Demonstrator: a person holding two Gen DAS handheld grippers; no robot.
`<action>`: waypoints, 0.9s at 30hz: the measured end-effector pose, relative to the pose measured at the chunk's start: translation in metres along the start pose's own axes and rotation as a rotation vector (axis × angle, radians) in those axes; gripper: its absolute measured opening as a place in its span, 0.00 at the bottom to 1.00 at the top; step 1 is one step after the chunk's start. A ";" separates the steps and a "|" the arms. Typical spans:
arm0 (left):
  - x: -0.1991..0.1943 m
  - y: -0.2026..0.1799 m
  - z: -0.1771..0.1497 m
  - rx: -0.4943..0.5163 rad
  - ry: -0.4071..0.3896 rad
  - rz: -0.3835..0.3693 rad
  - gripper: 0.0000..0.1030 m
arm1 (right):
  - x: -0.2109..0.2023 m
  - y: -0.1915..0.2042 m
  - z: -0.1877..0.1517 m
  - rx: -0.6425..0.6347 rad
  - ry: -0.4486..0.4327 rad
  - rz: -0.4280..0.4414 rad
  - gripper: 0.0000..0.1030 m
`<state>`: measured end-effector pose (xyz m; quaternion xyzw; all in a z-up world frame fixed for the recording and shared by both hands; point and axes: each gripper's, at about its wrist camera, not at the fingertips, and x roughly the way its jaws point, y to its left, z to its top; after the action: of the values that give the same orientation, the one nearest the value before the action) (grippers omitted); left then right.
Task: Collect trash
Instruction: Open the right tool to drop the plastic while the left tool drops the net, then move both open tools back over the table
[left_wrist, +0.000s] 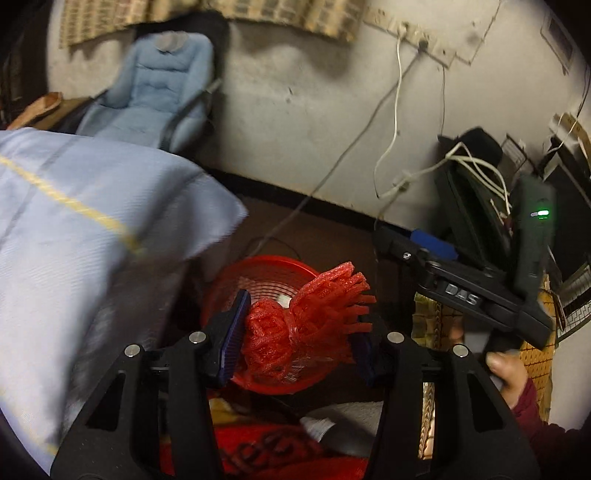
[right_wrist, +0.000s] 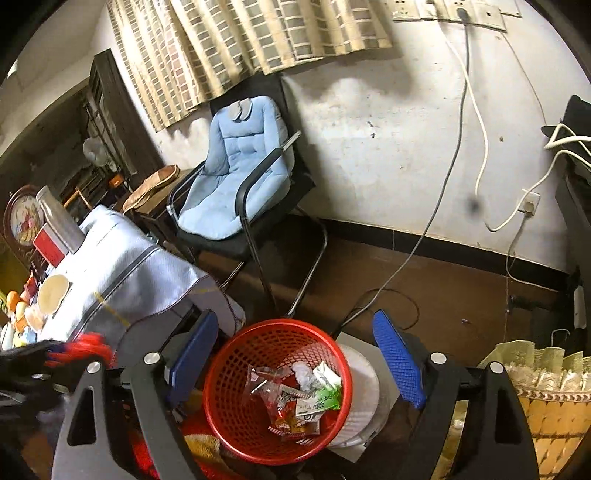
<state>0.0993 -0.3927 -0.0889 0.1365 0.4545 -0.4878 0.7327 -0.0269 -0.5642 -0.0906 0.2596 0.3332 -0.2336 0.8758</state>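
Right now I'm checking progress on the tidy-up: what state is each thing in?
Left gripper: shut on the red foam net, above the basket.
Right gripper: open, nothing between its fingers.
Red basket: upright, partly filled with wrappers.
Chair: unoccupied.

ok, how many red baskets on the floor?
1. The red basket stands on the floor below the right gripper, wrappers inside; in the left wrist view it sits behind the red foam net.

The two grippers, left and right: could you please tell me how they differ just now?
The left gripper is clamped on a red foam net; the right gripper stands wide open and empty. Both have blue pads and hover above the red mesh waste basket.
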 end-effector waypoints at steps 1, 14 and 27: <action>0.009 -0.002 0.002 -0.003 0.014 -0.001 0.53 | 0.000 -0.003 0.001 0.007 -0.001 -0.002 0.82; -0.008 0.005 0.005 -0.018 -0.036 0.104 0.89 | -0.003 0.004 -0.001 0.010 0.003 0.032 0.82; -0.127 0.092 -0.013 -0.164 -0.218 0.350 0.93 | -0.028 0.045 -0.002 -0.083 -0.025 0.080 0.86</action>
<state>0.1556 -0.2642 -0.0166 0.0995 0.3802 -0.3264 0.8597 -0.0203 -0.5228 -0.0588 0.2334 0.3211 -0.1877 0.8984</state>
